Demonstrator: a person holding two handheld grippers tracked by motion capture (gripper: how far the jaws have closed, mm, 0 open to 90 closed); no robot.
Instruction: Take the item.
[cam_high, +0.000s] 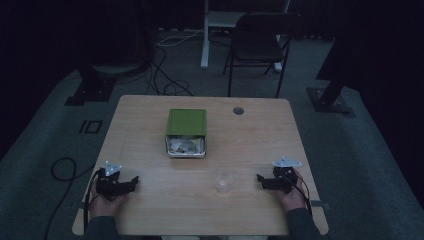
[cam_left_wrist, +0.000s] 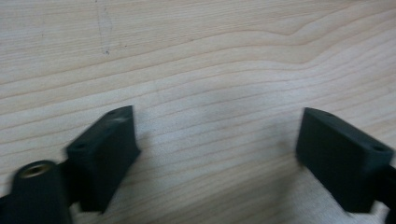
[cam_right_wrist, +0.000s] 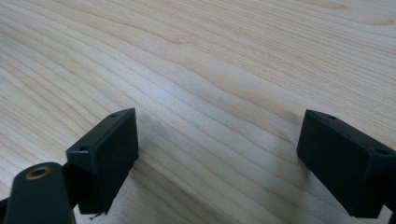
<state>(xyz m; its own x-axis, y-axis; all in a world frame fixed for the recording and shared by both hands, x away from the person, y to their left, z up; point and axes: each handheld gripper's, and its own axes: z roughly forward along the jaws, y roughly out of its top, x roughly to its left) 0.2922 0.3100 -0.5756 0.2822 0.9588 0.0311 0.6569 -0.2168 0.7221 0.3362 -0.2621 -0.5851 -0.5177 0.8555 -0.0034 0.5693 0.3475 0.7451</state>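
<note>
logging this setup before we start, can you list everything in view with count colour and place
light wooden table: one, pale wood, centre of the high view
round grommet hole: one, grey, far edge of the table
green rectangular tin: one, green lid slid back, pale packets inside, middle of the table
clear plastic cup: one, transparent, upright, near side, right of centre
black folding chair: one, beyond the table
black cables: several, on the grey floor
left gripper: one, black, near left, open
right gripper: one, black, near right, open
</note>
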